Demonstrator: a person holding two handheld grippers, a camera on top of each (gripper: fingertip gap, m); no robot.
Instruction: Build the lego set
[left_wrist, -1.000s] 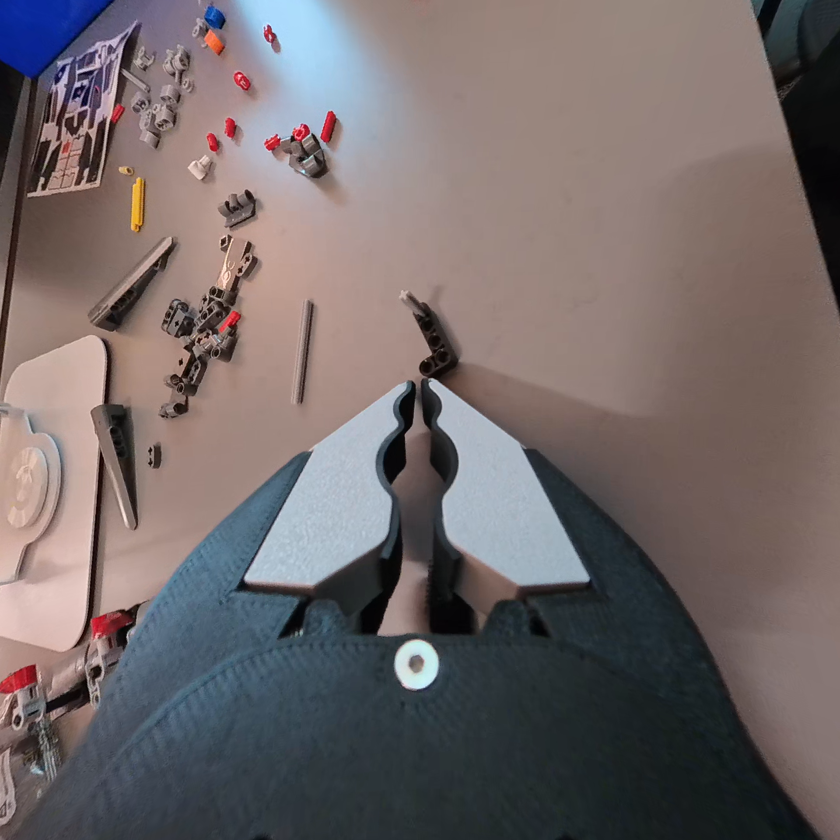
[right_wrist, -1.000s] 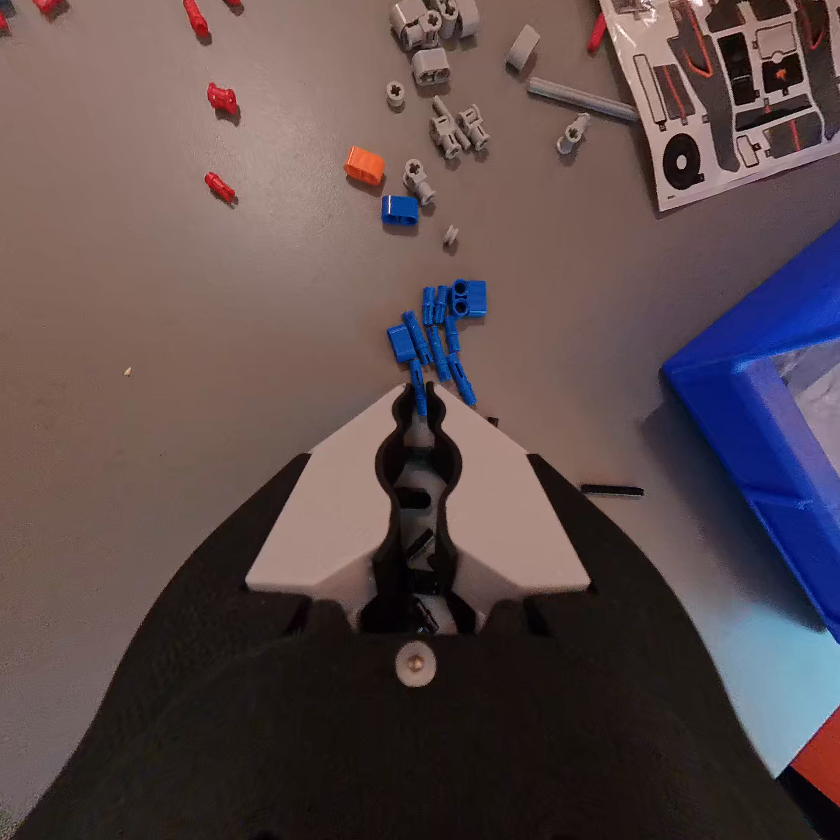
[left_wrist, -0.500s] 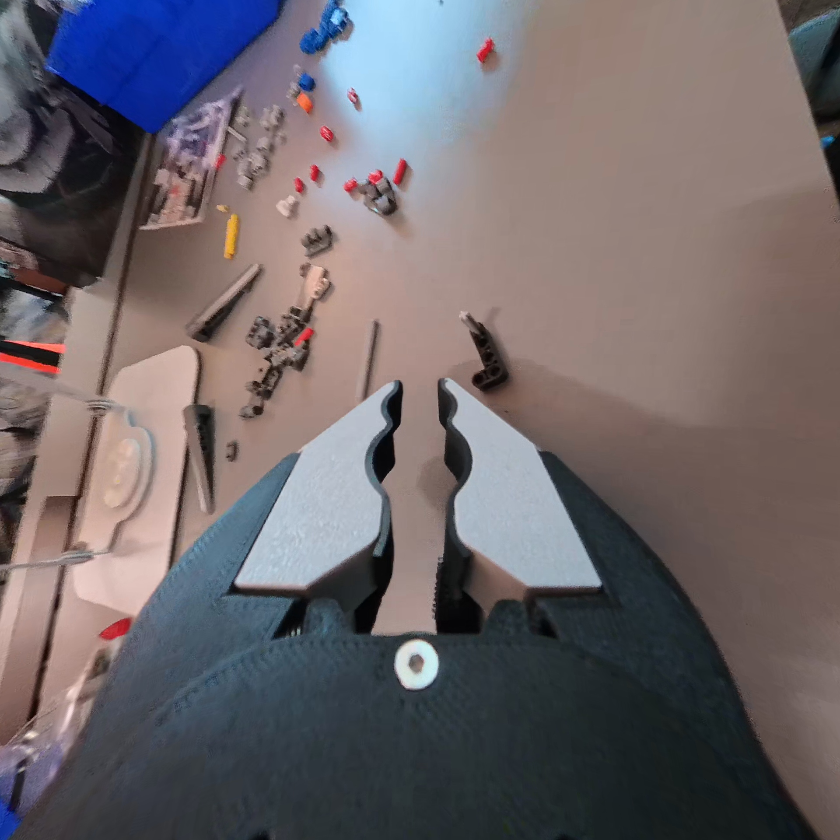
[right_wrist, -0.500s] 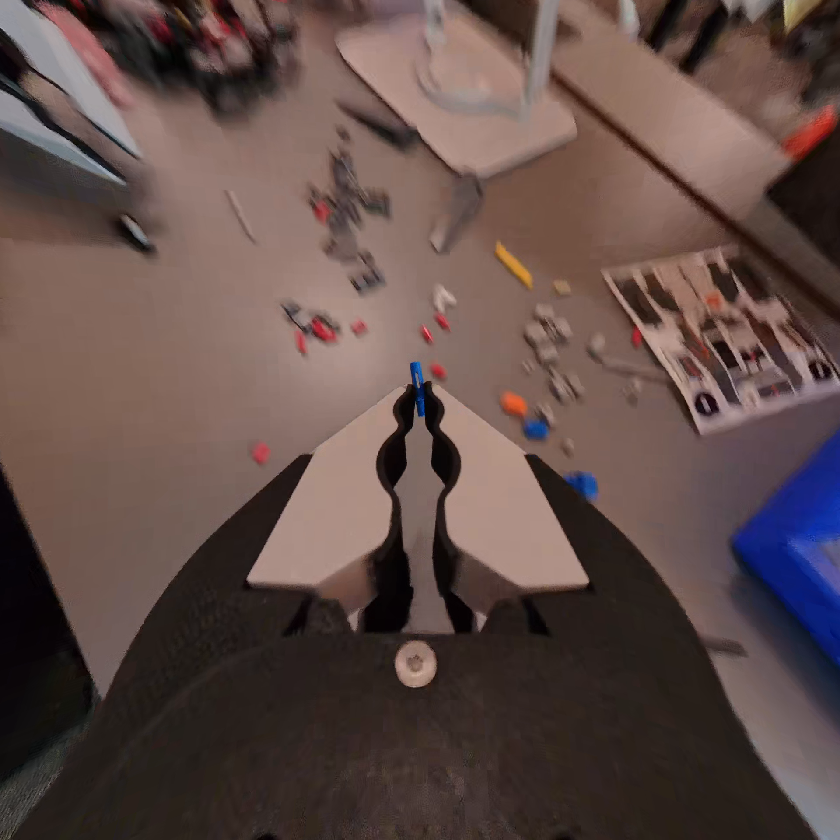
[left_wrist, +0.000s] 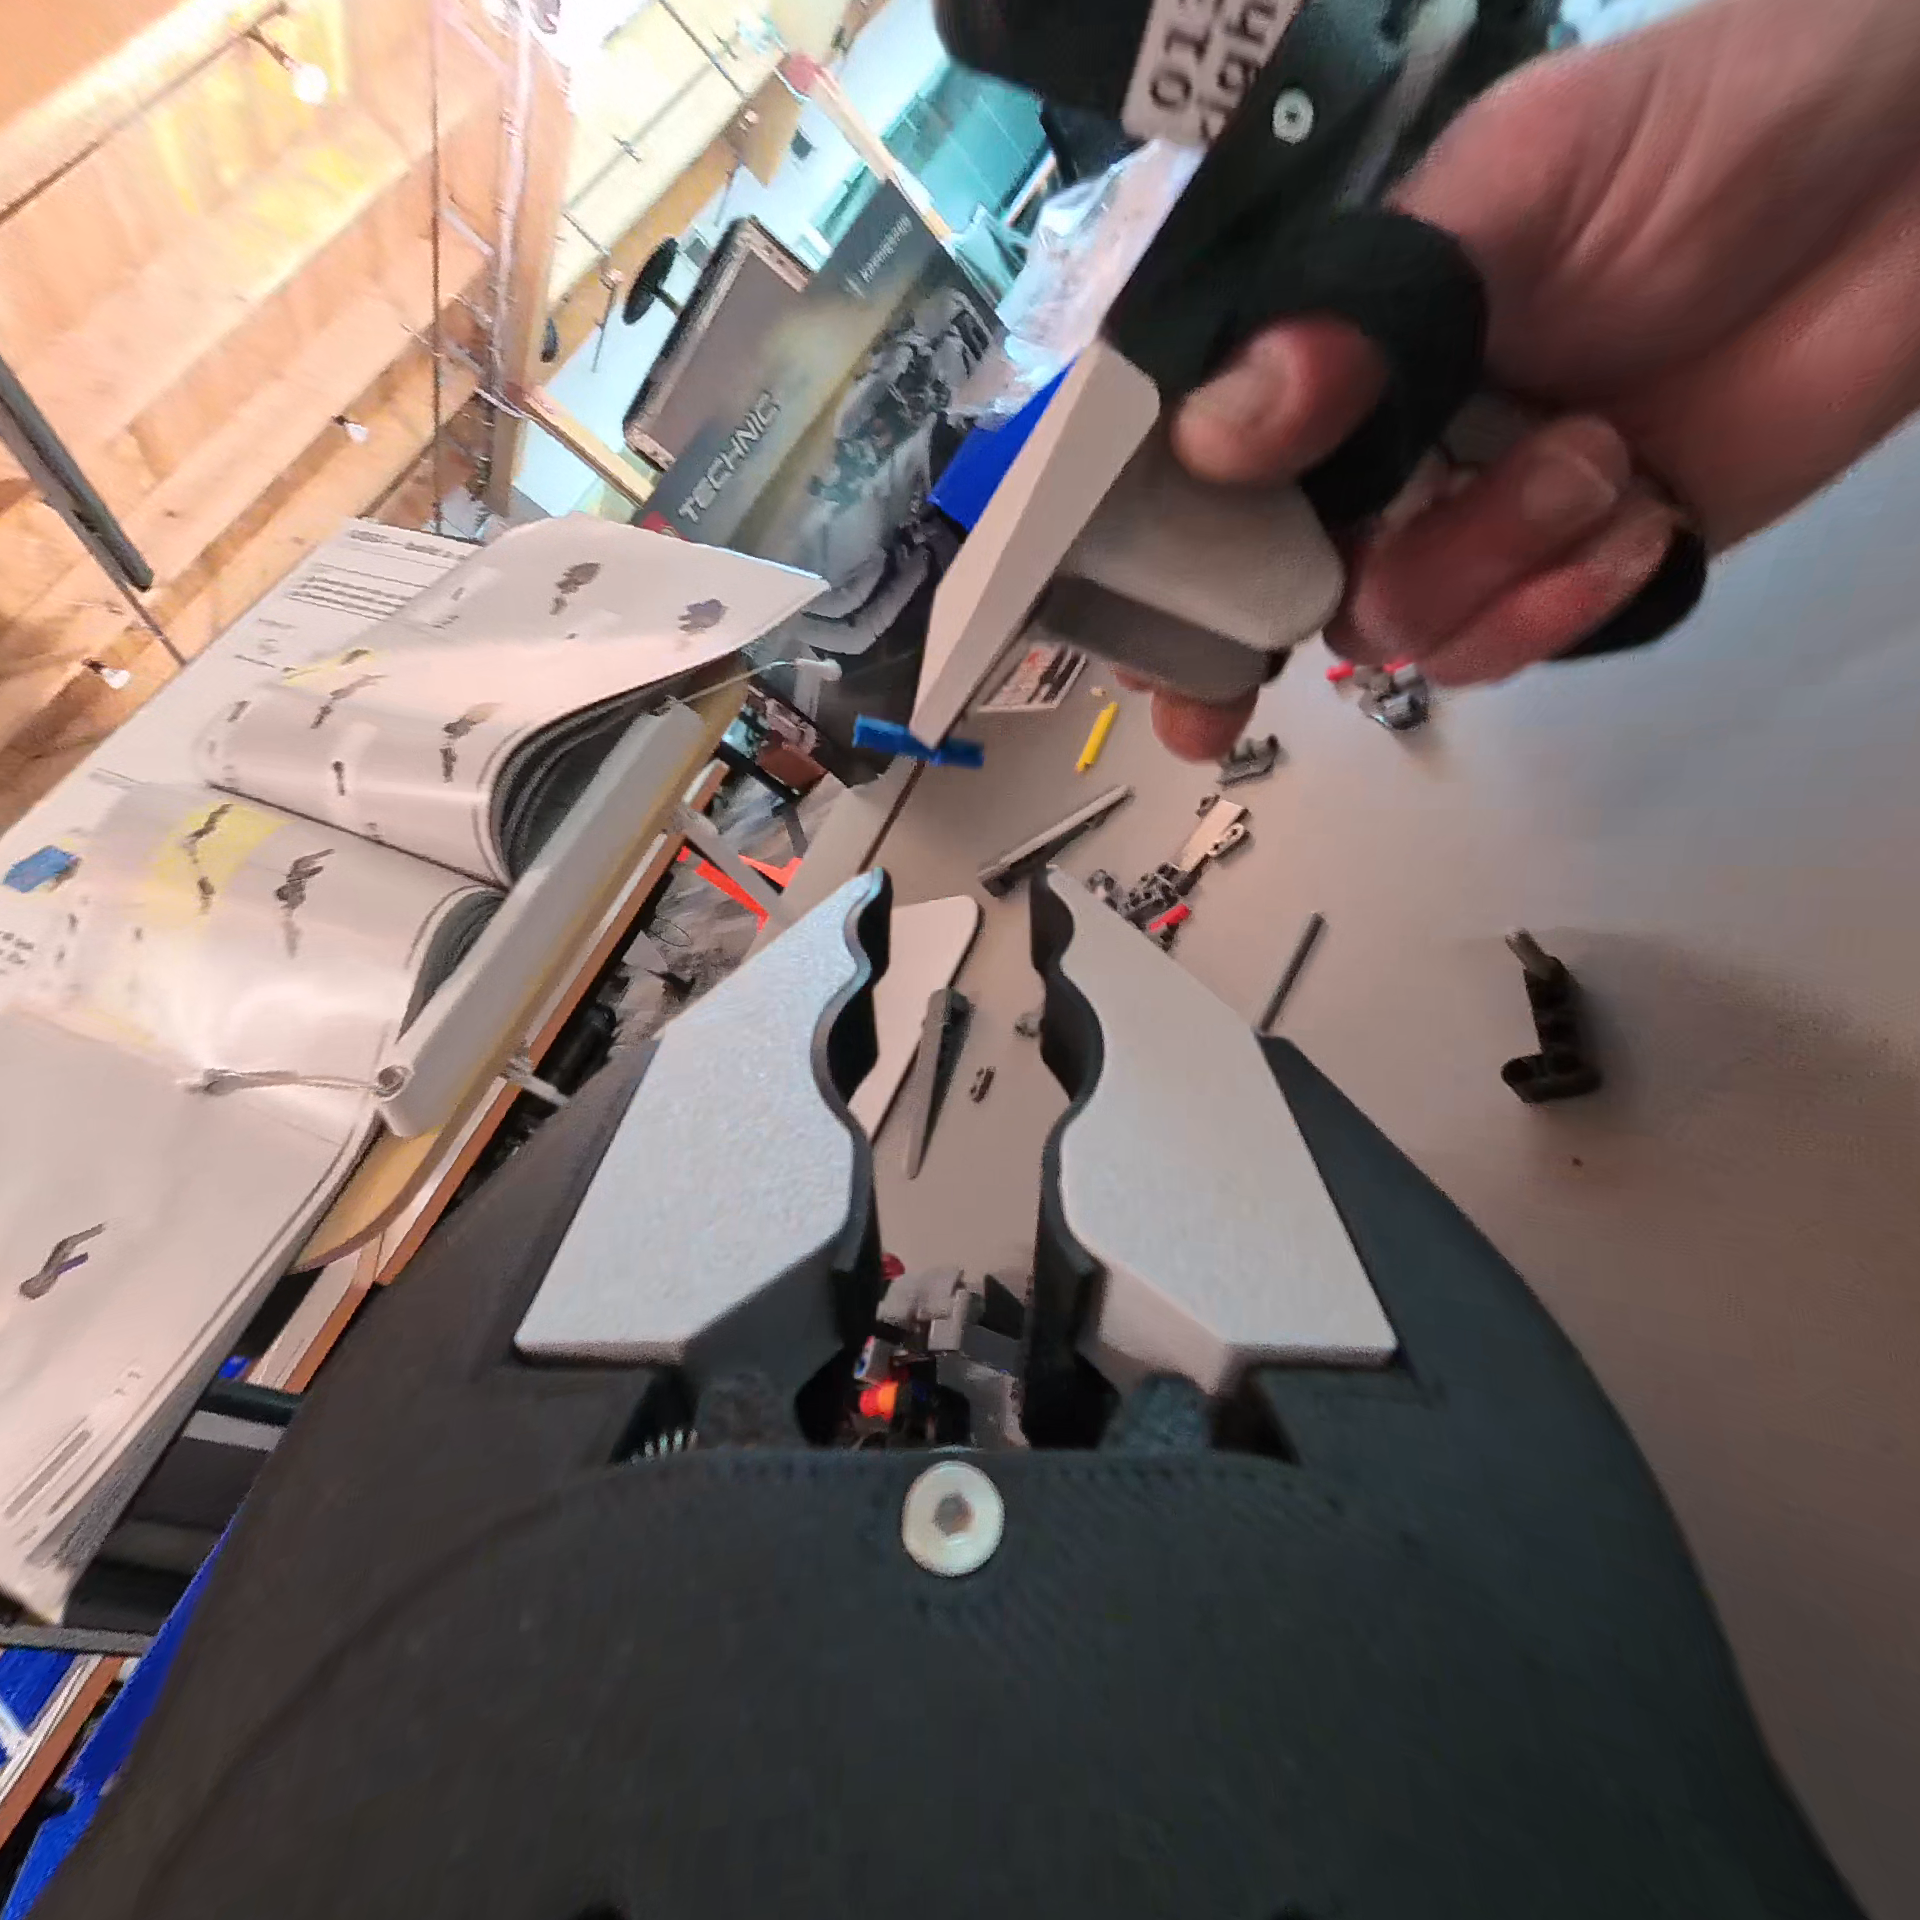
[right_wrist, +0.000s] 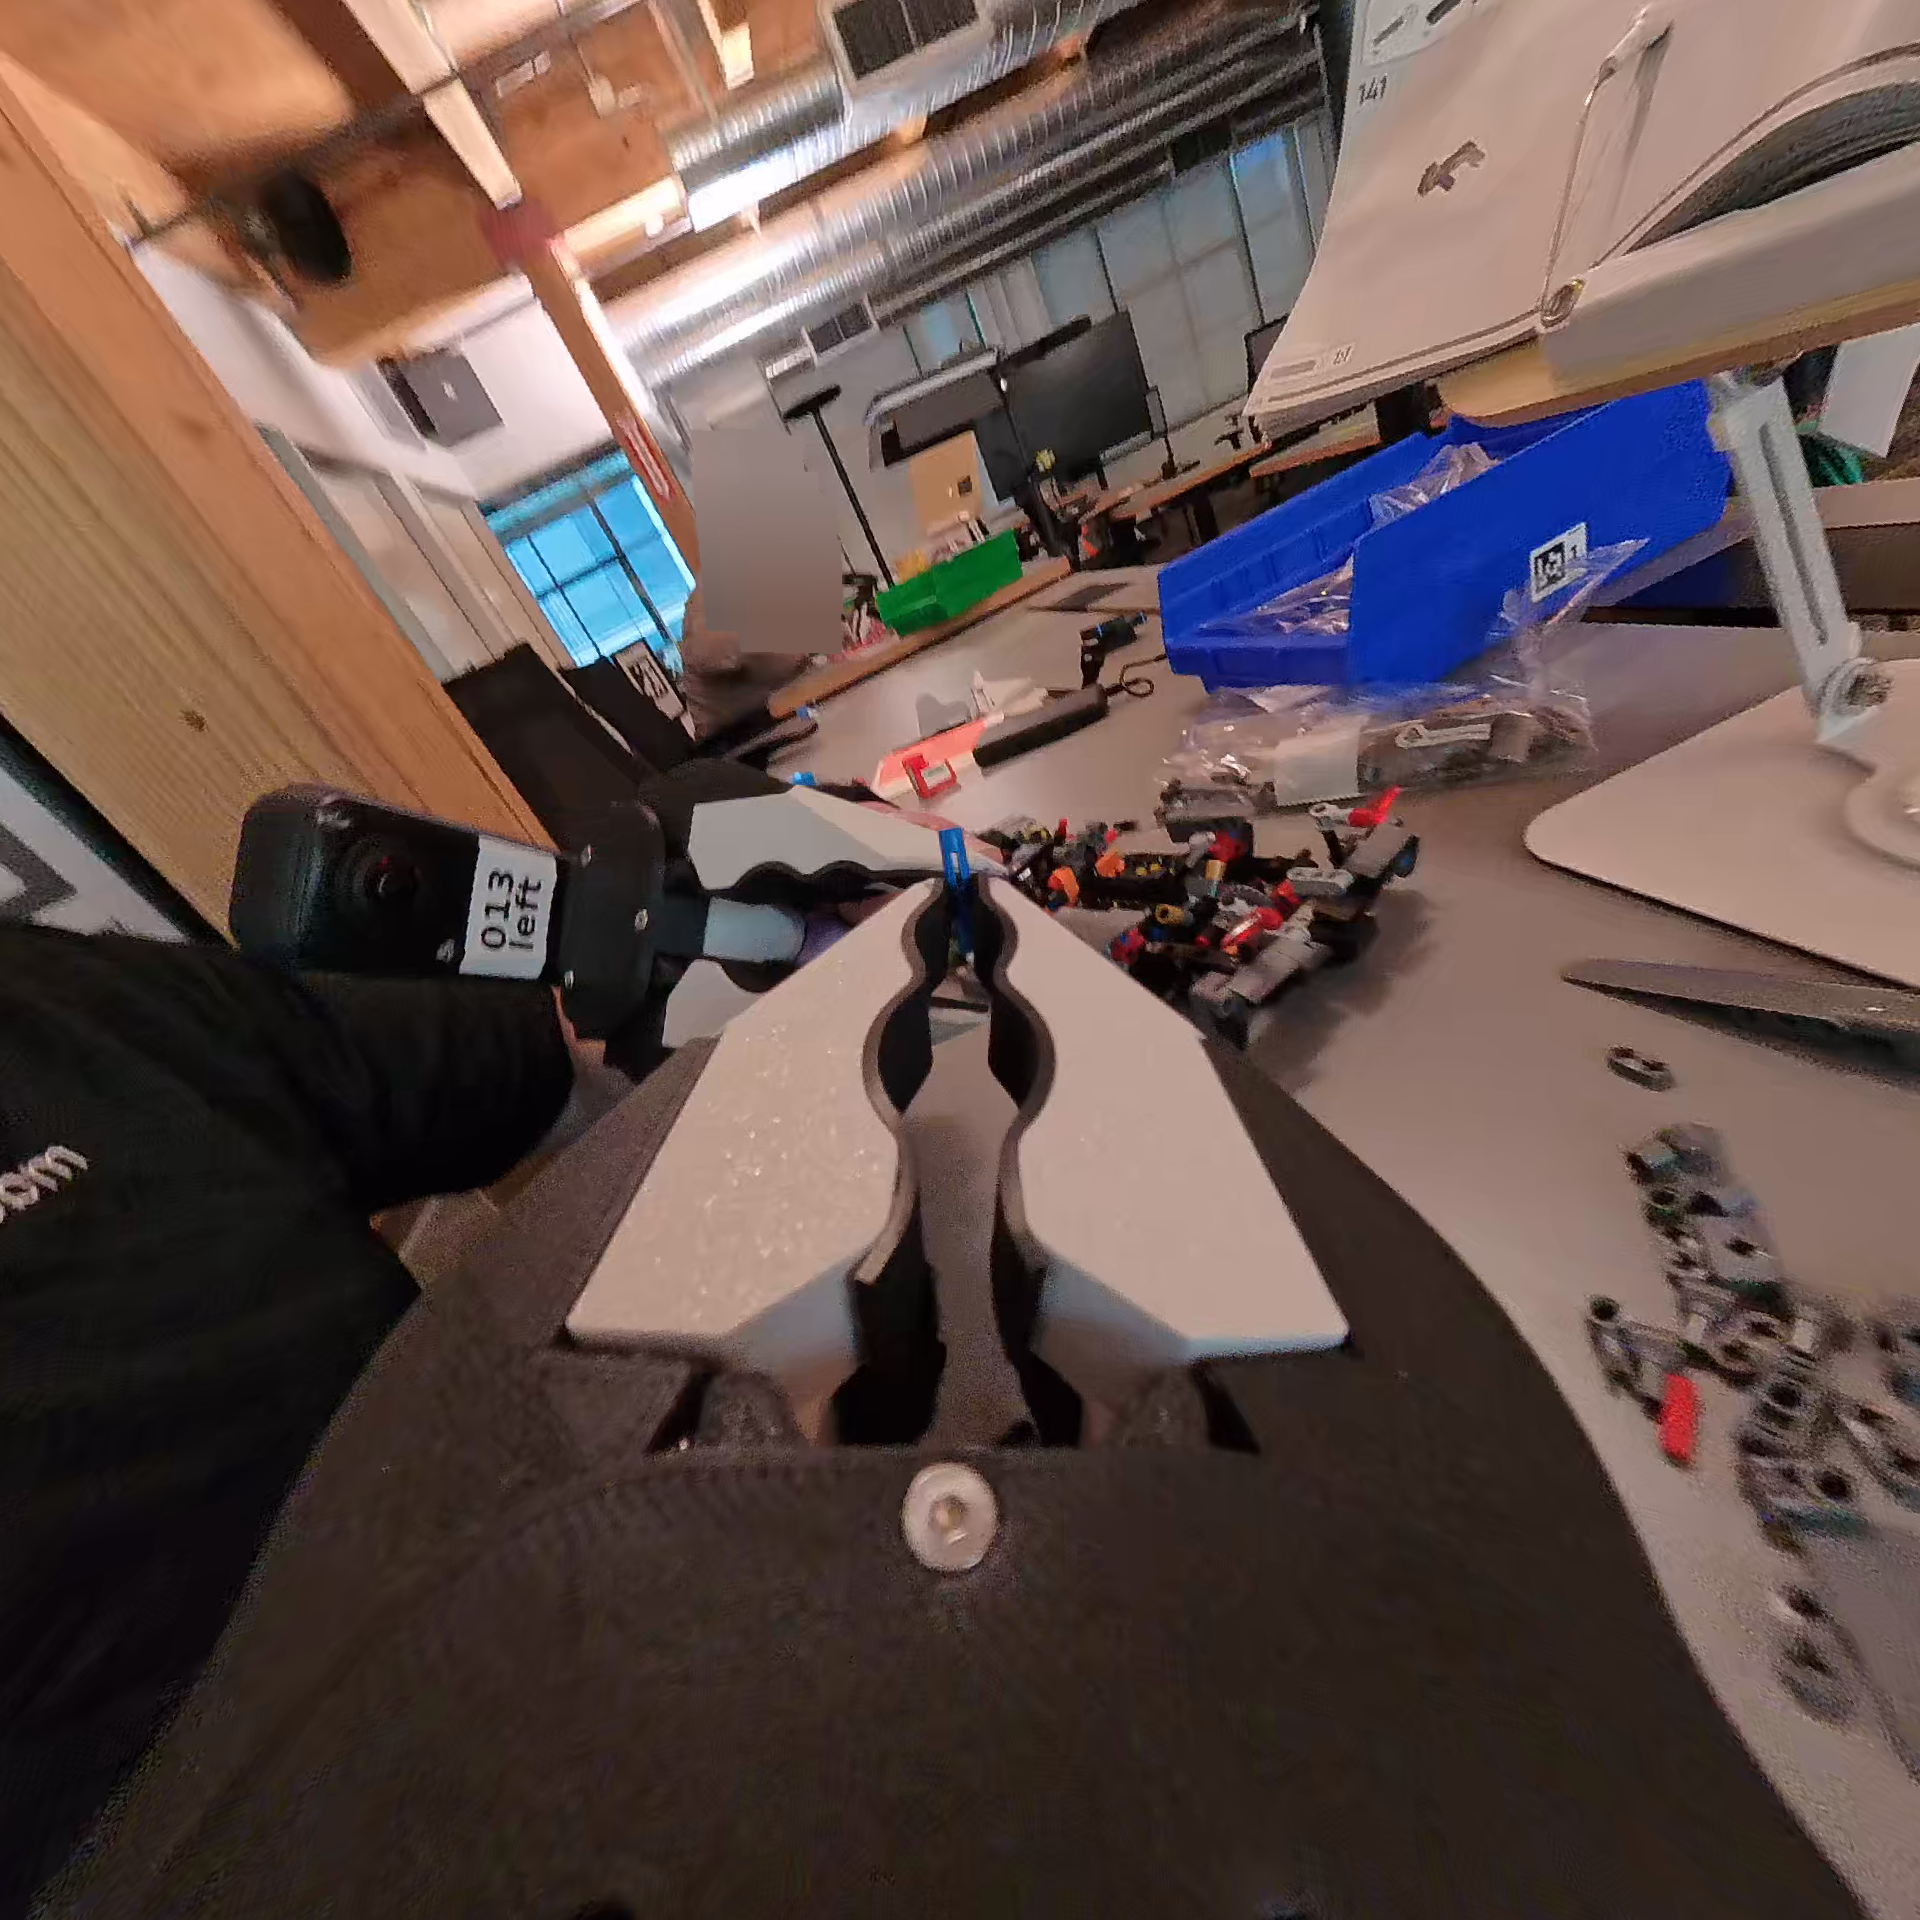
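Right tool: your right tool (right_wrist: 961, 894) is clenched on a blue pin (right_wrist: 954, 868), pads pressing both sides, now lifted off the table (right_wrist: 1455, 1091).
Left tool: your left tool (left_wrist: 961, 894), shut a second ago, stands released with nothing between its fingers, also raised from the table.
Pin: in the air just beside the left tool's tips, above the parts pile (right_wrist: 1226, 914).
Far left: open manual (left_wrist: 343, 790) on its stand.
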